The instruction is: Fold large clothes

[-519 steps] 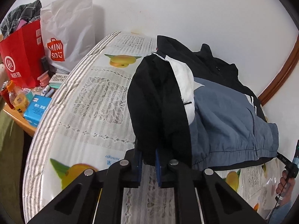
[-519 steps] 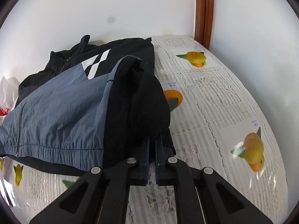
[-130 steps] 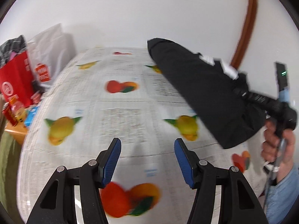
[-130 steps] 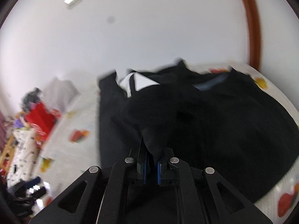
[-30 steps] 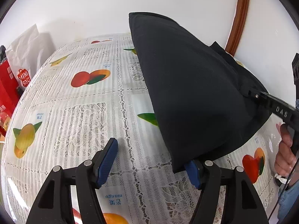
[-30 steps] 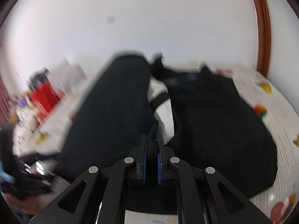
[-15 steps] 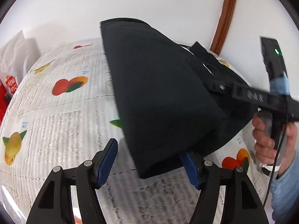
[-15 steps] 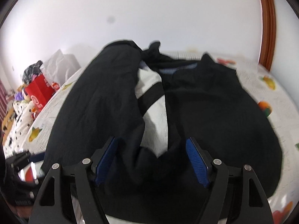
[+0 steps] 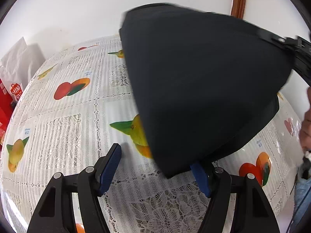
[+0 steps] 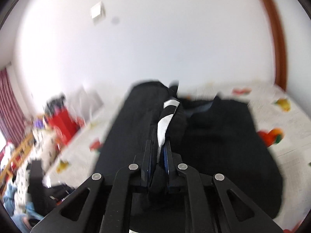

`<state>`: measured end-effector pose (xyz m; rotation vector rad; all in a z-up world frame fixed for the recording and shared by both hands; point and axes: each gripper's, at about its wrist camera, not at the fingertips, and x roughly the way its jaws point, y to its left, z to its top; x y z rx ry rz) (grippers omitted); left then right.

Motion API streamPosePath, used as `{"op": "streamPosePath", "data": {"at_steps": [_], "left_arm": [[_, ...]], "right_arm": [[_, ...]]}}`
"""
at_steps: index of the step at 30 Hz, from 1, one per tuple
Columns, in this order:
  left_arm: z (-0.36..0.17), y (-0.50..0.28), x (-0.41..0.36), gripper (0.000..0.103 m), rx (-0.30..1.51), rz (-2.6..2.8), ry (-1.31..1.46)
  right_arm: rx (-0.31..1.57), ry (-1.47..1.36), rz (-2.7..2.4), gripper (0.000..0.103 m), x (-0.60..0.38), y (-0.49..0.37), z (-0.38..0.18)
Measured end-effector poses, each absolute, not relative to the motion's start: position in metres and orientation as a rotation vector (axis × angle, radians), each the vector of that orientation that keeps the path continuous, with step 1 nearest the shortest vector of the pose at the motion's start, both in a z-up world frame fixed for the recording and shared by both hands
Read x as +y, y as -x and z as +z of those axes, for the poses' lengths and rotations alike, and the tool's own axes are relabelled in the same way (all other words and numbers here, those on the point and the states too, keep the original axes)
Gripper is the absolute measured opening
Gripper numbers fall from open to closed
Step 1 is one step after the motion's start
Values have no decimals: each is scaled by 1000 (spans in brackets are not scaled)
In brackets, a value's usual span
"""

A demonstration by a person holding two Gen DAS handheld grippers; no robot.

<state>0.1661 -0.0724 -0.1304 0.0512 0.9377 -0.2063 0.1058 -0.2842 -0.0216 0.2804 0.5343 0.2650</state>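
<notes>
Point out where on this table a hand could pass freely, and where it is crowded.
Free: the lace-and-fruit-print tablecloth between the black jacket and the white and red shopping bags, ahead of the open left claw. A smaller patch lies by the wooden door frame. Crowded: the middle, where the right claw grips the jacket.

- My left tongs [image 9: 155, 167]: black angular arms, silver screws, blue finger pads [image 9: 109, 167].
- My right tongs [image 10: 157, 155]: the same black frame, four silver screws.
- My hand [image 9: 306, 120]: bare skin, light-blue sleeve [image 9: 301, 186].
</notes>
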Motion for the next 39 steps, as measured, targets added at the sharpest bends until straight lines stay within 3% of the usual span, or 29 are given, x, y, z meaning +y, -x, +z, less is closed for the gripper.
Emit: {"op": "streamPosePath", "data": {"at_steps": [3,10,15,17,18,23,25,27,29,32,35,39], "left_arm": [[-130,-167,-73,68,939,-200,-60],[-132,-173,-83,69,951,-193,-78],[-124,-174,-93,66,932,-225,-55],[-118,-174,-98,66,908,-244,-59],[-118,-176,-100,66,907,-246,-64],[-122,-191,-111,66,926,-244,-63],[-129,-198,-116,64,945,-226,-73],[-132,-198,-117,64,947,-197,-82],[-132,-201,-120,64,960,-174,-79],[-132,-205,-121,64,964,-150,-76],[-133,-206,-123,64,960,-147,-78],[-134,-210,-126,64,959,-145,-85]], "right_arm": [[530,-318,203,10,-311,-94,-28],[743,-307,58,13,-328,-108,-85],[746,-255,35,26,-320,-109,-82],[766,-260,49,46,-318,-116,-84],[772,-263,55,49,-318,-120,-86],[795,-259,41,49,-319,-130,-92],[808,-256,35,47,-318,-132,-93],[817,-243,28,24,-315,-134,-91],[832,-213,26,13,-310,-137,-87],[789,-182,60,9,-308,-133,-67],[632,-341,169,8,-337,-110,-36],[584,-424,115,8,-371,-87,-43]]}}
